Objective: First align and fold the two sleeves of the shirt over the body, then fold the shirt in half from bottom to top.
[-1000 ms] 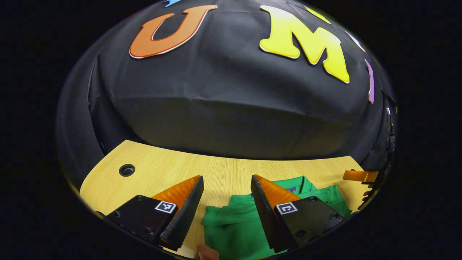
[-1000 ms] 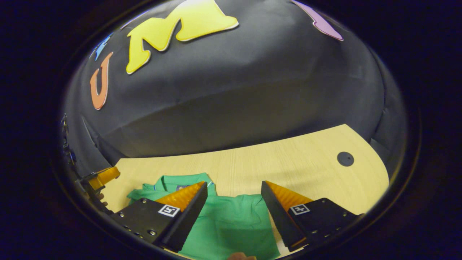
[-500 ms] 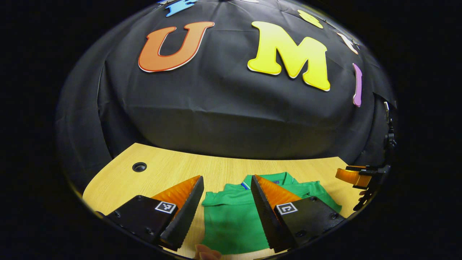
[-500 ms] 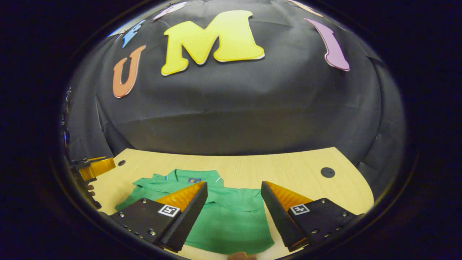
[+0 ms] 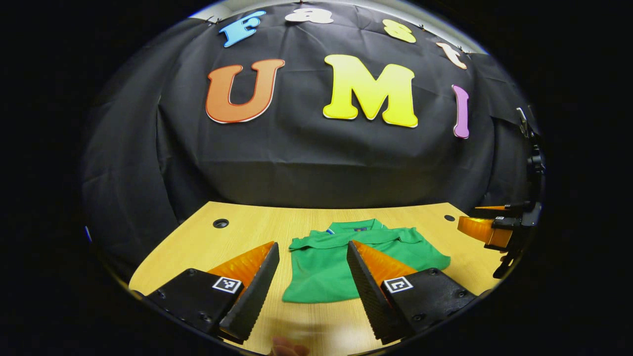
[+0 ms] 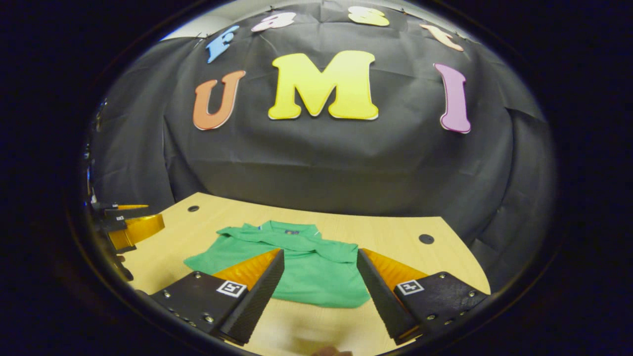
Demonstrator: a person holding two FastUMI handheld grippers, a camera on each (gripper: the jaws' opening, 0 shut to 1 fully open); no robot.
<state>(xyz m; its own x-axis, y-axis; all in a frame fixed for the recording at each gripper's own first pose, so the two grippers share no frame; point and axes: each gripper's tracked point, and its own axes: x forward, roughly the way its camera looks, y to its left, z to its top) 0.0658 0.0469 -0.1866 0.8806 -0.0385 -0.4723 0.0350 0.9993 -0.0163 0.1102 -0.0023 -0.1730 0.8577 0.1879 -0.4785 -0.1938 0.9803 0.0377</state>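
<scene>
A green short-sleeved polo shirt (image 5: 321,267) is seen lying folded on the light wooden table (image 5: 237,237), its collar turned toward the black cloth wall and its near folded edge facing the cameras. In the right gripper view the same shirt (image 6: 306,272) is seen as a compact folded shape, with one sleeve corner spread out to the left.

The left hand-held gripper (image 5: 310,284) is held above the near part of the table with its jaws spread wide and nothing between them; the shirt is seen through the gap, farther off. The right hand-held gripper (image 6: 319,289) is likewise held with its jaws spread apart and nothing pinched, the shirt's near edge lying beyond them.

In the left gripper view the right hand-held gripper (image 5: 487,230) is seen at the far right edge, beside the table and apart from the shirt. In the right gripper view the left hand-held gripper (image 6: 131,225) is seen at the far left edge, also clear of the shirt.

Two round dark holes are set in the table top: one (image 5: 220,223) to the left of the shirt and one (image 5: 449,217) to its right. A blurred fingertip (image 5: 289,348) is seen at the bottom edge of the left gripper view. Nothing lies between either gripper and the shirt.
</scene>
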